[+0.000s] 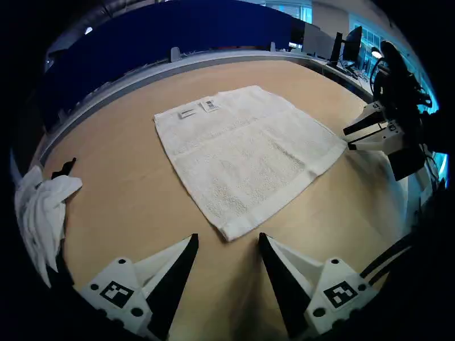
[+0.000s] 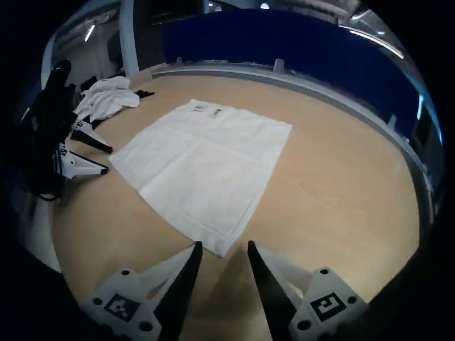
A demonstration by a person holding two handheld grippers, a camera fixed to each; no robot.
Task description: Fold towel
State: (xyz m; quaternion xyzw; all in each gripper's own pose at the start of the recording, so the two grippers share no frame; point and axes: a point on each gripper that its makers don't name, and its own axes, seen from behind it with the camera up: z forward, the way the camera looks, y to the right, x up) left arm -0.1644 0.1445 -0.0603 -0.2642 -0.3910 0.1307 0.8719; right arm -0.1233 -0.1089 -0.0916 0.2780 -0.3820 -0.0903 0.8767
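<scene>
In the left gripper view, the crumpled white cloth pile (image 1: 40, 210) is cut off at the left edge; the small black object (image 1: 63, 169) just beside it is too small to identify. The print on the two grey labels (image 1: 199, 109) on the flat white terry towel (image 1: 244, 153) is too small to make out.

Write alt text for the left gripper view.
A white towel lies spread flat on a wooden table, its near corner just ahead of the open left hand-held gripper. The right hand-held gripper is beside the towel's right corner; crumpled white cloth lies far left.
</scene>
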